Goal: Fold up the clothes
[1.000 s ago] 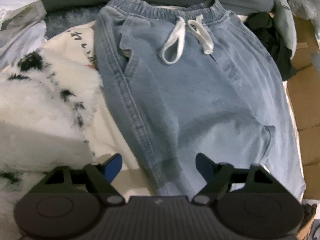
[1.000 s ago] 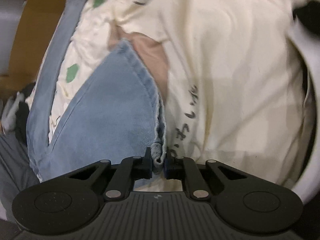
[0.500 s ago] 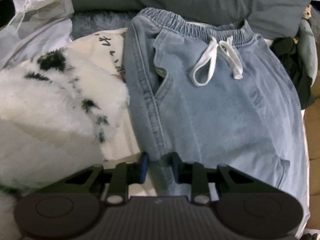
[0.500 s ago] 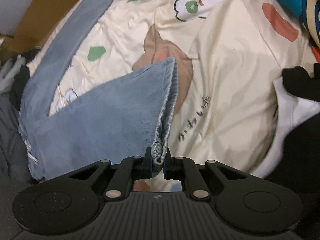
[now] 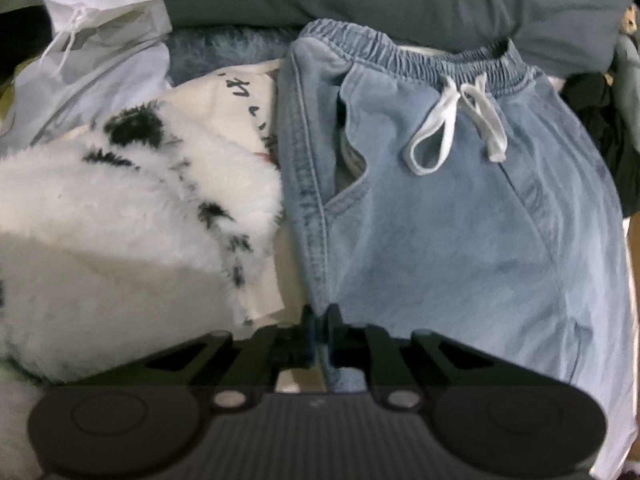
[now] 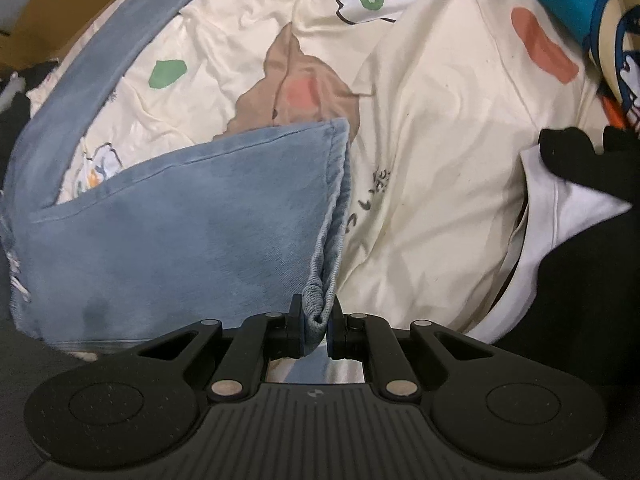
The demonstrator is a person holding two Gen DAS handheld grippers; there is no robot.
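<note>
The jeans are spread over a heap of clothes, waistband far, drawstring on top. The left gripper has just been closed onto their left side seam, near the camera. The right gripper is clamped on a bunched leg hem, lifted clear, probably so the leg can be folded toward the waist.

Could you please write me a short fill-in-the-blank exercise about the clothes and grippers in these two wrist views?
1. The left gripper is shut on the side seam of the light blue ____.
2. The white drawstring is tied at the elastic ____.
3. The right gripper pinches a ____ hem.
4. The fluffy white garment has ____ spots.

Missing words: jeans; waistband; denim; black
</note>
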